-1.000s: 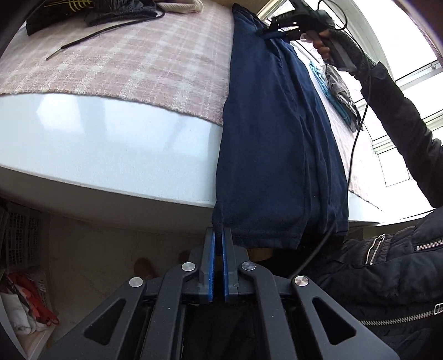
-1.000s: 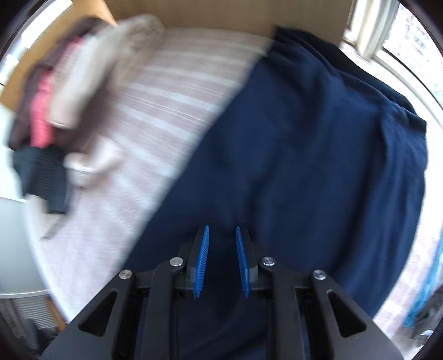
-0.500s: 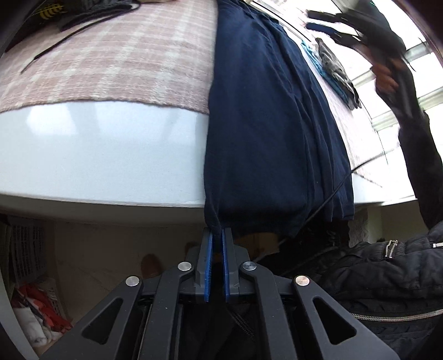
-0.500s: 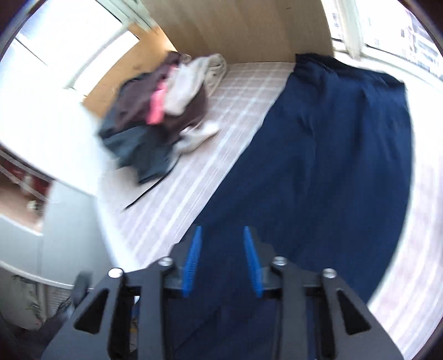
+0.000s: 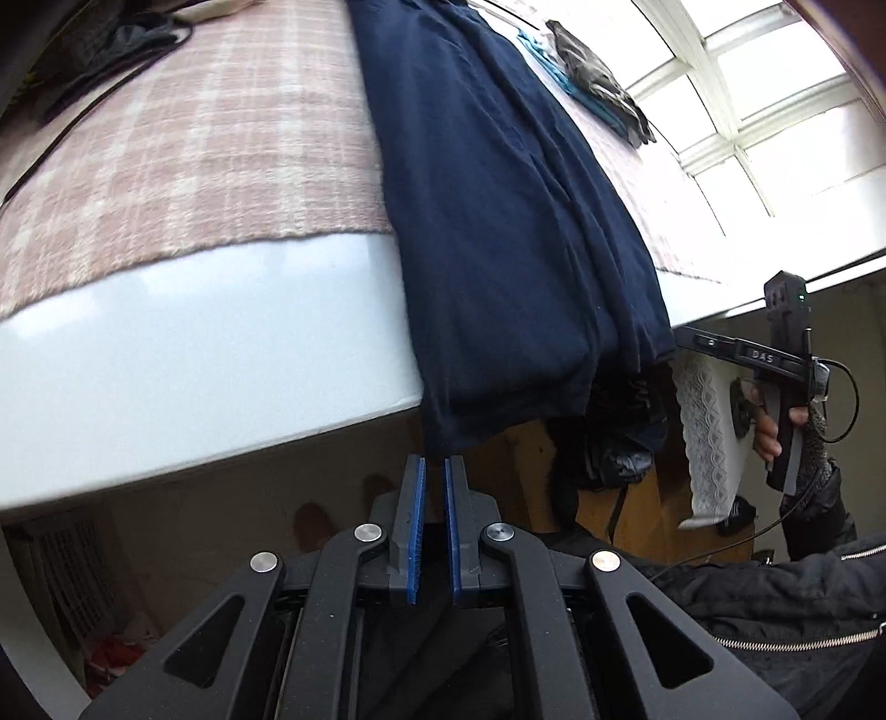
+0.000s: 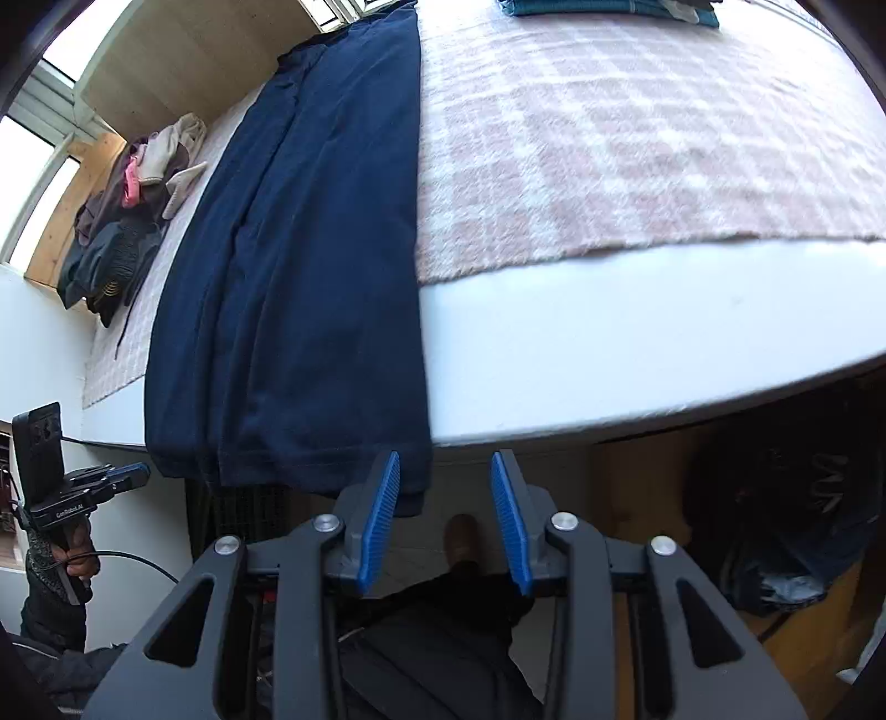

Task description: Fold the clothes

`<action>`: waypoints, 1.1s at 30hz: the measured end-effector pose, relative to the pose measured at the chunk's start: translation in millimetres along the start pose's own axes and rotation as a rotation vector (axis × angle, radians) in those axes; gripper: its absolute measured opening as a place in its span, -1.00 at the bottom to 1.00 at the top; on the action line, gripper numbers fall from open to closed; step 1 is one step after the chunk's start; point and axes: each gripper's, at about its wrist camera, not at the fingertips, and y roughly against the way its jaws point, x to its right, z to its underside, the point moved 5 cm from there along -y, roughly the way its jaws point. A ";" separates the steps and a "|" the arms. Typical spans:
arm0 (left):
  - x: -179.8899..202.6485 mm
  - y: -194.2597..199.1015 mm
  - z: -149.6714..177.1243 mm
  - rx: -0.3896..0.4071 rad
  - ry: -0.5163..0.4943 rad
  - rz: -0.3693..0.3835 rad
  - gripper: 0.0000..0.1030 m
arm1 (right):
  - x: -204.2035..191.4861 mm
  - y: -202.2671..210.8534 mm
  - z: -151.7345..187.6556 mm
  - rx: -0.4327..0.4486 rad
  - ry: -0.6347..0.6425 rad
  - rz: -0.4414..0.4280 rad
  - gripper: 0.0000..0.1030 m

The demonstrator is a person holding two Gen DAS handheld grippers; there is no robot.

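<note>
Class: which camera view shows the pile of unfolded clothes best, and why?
The right wrist view: the clothes pile is distinct, with pink, cream and dark garments beside the navy garment. The left wrist view shows only dark edges of it.

Navy garment (image 6: 310, 266), pink-and-white checked blanket (image 6: 637, 144), white table (image 6: 637, 338), blue tool pads (image 6: 381, 512).

A pink checked blanket (image 6: 637, 144) covers the white table (image 6: 637, 338), stopping short of its near edge. Under that edge, a lace-trimmed white cloth (image 5: 709, 437) hangs beside a wooden cabinet (image 5: 531, 471).
</note>
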 end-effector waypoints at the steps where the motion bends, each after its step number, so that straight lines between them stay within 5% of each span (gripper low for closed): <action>1: 3.1 -1.1 -1.5 -0.007 -0.016 -0.001 -0.90 | -2.1 -0.7 2.0 0.000 -0.005 -0.010 -0.33; 11: 11.7 -8.5 -3.8 -0.026 -0.028 -0.002 -0.90 | -1.5 -21.7 2.9 -0.040 -0.051 -0.104 -0.31; 15: 20.3 -6.2 -2.0 -0.025 -0.045 -0.010 -0.90 | 7.0 -1.8 7.8 0.014 -0.034 -0.171 -0.33; 27: 45.7 -16.2 -5.9 -0.068 -0.093 -0.020 -0.90 | -32.8 -24.4 2.6 -0.019 0.369 0.020 -0.34; 30: 47.7 -18.3 -5.4 -0.077 -0.094 -0.026 -0.90 | -24.4 -19.7 2.7 -0.015 0.350 -0.014 -0.35; 33: 50.8 -18.6 -4.3 -0.080 -0.092 -0.025 -0.90 | -22.3 -18.5 2.3 -0.004 0.354 -0.025 -0.59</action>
